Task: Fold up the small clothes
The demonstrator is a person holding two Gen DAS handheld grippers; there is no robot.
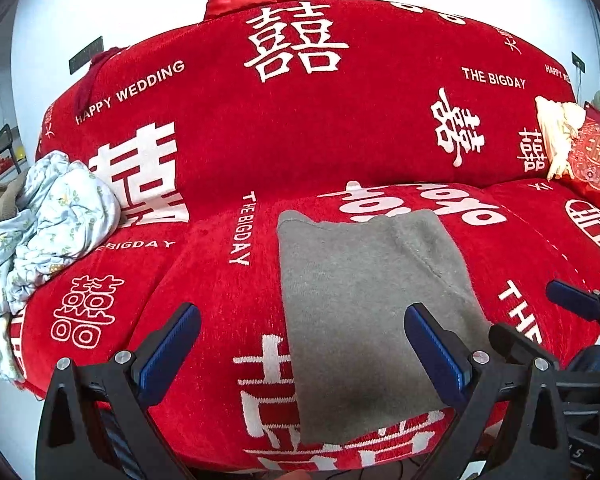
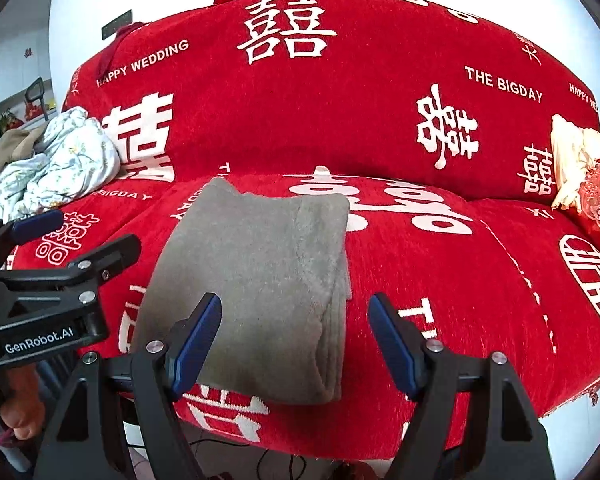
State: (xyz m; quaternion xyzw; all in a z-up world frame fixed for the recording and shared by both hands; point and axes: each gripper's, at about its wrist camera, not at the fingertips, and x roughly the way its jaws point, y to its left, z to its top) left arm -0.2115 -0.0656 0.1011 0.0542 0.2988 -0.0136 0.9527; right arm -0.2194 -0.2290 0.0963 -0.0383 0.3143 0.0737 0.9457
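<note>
A folded grey cloth [image 1: 364, 312] lies on the red sofa [image 1: 300, 128]. Both sets of jaws stand open and empty (floral bundle [image 1: 48, 216] at nine o'clock): left gripper [image 1: 302, 330], right gripper [image 2: 296, 330].

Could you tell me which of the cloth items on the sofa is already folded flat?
The grey garment on the middle seat cushion lies folded flat. The pale floral cloth at the left end and the cream cloth at the right end are crumpled heaps.

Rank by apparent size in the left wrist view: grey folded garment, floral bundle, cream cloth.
1. grey folded garment, largest, though it lies nearest the camera.
2. floral bundle, partly cut off at the frame edge.
3. cream cloth, clearly smallest, also farthest.
</note>
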